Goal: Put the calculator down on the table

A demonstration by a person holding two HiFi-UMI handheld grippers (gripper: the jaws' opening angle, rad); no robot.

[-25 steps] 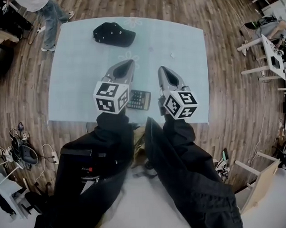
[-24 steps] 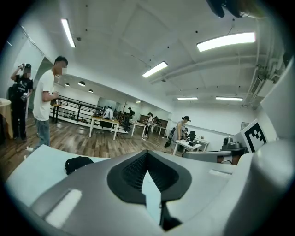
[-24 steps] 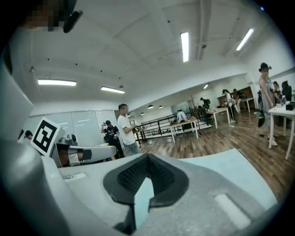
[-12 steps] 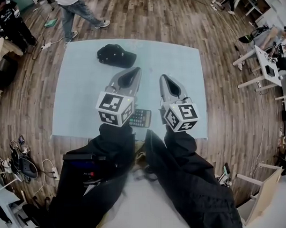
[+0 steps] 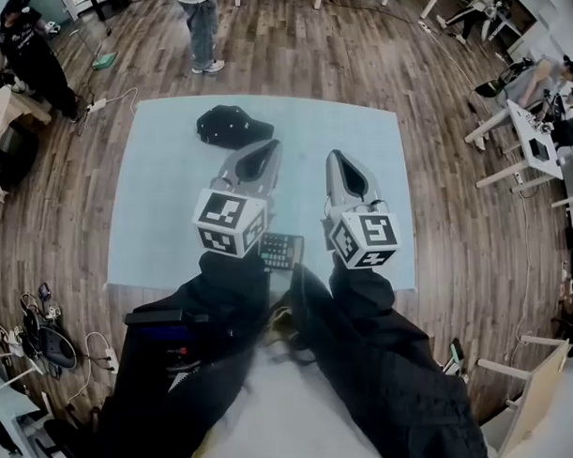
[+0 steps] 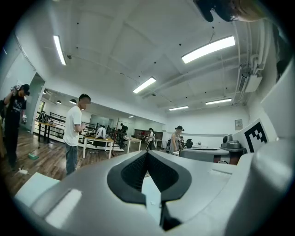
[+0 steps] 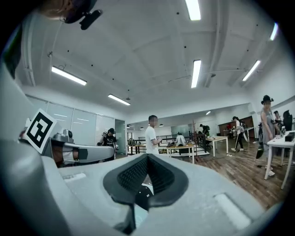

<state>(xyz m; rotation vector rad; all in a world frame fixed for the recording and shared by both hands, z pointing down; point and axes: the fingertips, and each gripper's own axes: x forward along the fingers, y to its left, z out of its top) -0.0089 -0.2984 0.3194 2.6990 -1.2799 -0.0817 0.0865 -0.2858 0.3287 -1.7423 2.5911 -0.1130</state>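
The calculator (image 5: 281, 250), dark with rows of keys, lies flat on the pale blue table (image 5: 164, 209) near its front edge. The left gripper's marker cube covers its left end. My left gripper (image 5: 269, 145) hovers above the table and points away from me, jaws closed tip to tip with nothing between them. The right gripper (image 5: 334, 157) hangs beside it, also shut and empty. In the left gripper view (image 6: 147, 155) and the right gripper view (image 7: 147, 157) the jaws point level across the room, and the calculator does not show.
A black cap (image 5: 231, 127) lies on the table's far side. A person (image 5: 202, 24) stands past the far edge and another (image 5: 27, 54) at the far left. White desks (image 5: 536, 121) stand to the right, and cables (image 5: 41, 316) lie on the wood floor at the left.
Both grippers have risen higher above the table and stayed shut. The calculator has stayed on the table near the front edge. The person beyond the table has moved right.
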